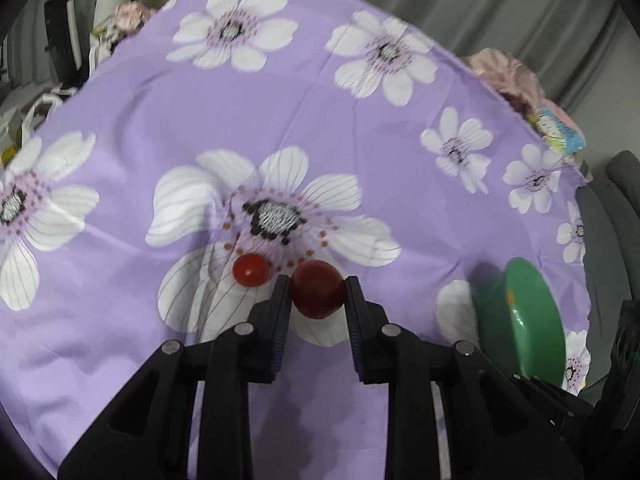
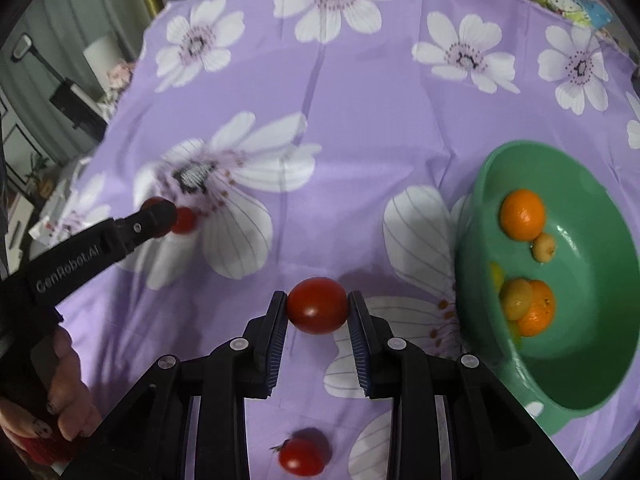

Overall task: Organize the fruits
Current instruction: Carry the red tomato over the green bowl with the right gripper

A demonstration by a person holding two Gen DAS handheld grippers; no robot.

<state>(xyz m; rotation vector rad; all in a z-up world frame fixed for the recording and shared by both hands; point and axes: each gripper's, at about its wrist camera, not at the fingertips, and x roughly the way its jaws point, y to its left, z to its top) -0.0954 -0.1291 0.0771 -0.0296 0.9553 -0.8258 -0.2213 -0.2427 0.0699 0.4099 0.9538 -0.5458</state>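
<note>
Left gripper (image 1: 318, 280): we see its jaws pinching a dark tomato (image 1: 317, 289), lifted for carrying, well left of the green bowl (image 2: 480, 184).
Right gripper (image 2: 318, 296): jaws pinching a second tomato (image 2: 318, 305), near the bowl's left rim.
Loose tomatoes: we count two (image 1: 250, 269) (image 2: 303, 455) on the bench.
Bowl: two oranges (image 2: 523, 214), two yellowish fruits (image 2: 543, 246).

In the right wrist view the left tool (image 2: 166, 216) hides most of two tomatoes (image 2: 186, 220). The green bowl (image 1: 528, 320) is blurred in the left view, its contents hidden.
</note>
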